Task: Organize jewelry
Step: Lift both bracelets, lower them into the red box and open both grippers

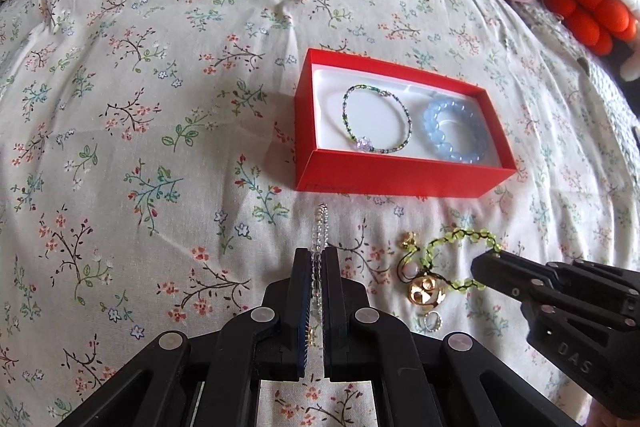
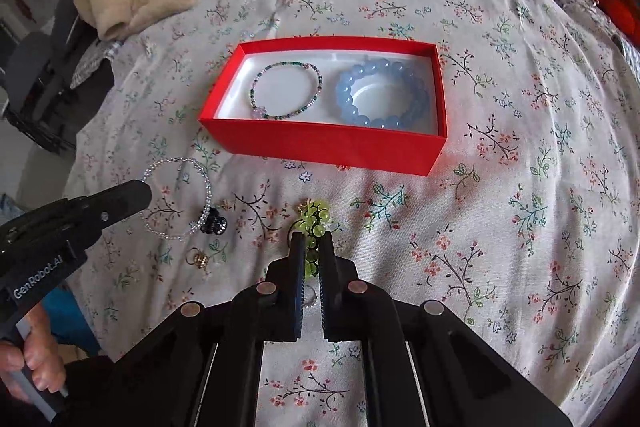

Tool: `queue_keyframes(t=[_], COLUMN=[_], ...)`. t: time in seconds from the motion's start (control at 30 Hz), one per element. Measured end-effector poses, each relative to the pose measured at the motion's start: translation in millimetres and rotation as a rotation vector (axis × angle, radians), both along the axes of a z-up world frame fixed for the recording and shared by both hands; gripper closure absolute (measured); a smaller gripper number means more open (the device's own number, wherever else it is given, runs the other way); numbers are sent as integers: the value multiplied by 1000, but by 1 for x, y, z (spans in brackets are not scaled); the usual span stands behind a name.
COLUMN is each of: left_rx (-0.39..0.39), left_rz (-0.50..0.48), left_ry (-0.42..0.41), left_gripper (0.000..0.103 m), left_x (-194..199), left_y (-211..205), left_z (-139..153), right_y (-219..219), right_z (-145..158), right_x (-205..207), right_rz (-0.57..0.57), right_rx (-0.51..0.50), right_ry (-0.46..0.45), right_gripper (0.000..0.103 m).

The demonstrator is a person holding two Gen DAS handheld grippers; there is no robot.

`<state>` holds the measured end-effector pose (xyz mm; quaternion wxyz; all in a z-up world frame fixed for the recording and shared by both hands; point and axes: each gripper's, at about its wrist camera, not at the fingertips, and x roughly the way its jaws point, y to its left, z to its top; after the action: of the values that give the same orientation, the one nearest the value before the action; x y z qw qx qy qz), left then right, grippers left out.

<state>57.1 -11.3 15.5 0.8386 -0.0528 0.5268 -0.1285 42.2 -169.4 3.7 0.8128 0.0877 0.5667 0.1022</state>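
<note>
- On the floral bedspread [image 1: 160, 107], mid-bed: red box [image 1: 392, 179], open, white lining.
- Inside the box: thin green-beaded bracelet [image 1: 376, 119] toward its left end, chunky blue bead bracelet [image 1: 456, 131] toward its right end, side by side.
- Left gripper [image 1: 319, 259] pressed together, pinching a clear bead bracelet [image 1: 320, 227] just short of the box's near wall.
- Right gripper [image 2: 310, 247] clamped on a yellow-green bead bracelet [image 2: 316, 215].
- Gold charm [image 1: 426, 289] and small ring [image 1: 432, 321] lie beside the grippers.

right gripper [image 2: 309, 259] clamps green bracelet [image 2: 316, 217] | left gripper [image 2: 146, 189] pinches clear bracelet [image 2: 176, 197]
</note>
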Motion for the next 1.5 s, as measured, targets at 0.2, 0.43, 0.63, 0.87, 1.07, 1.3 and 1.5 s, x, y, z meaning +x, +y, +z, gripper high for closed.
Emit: queue_keyframes(t=[0.2, 0.43, 0.63, 0.87, 1.07, 1.3, 1.5], left_rx=[-24, -42, -80, -134, -195, -275, -292], left_rz=[4, 5, 23, 62, 68, 27, -4], left_ry=[-8, -14, -36, -61, -85, -115, -102], left_gripper=[103, 103, 103, 103, 103, 103, 103], left_x=[0, 1, 3, 13, 31, 54, 76], left_y=[1, 3, 11, 16, -2, -42, -69], left_z=[6, 11, 21, 29, 36, 39, 21], right_y=[-5, -14, -22, -33, -44, -59, -71], right_z=[23, 44, 64, 80, 100, 120, 114], right_x=[-4, -3, -4, 5, 15, 32, 46], right_rz=[-3, -28, -51, -82, -109, -137, -155], right_rx=[36, 86, 117, 161, 202, 218, 195], right_ry=[-48, -89, -136, -168, -214, -276, -276], right_gripper=[97, 97, 97, 97, 97, 97, 97])
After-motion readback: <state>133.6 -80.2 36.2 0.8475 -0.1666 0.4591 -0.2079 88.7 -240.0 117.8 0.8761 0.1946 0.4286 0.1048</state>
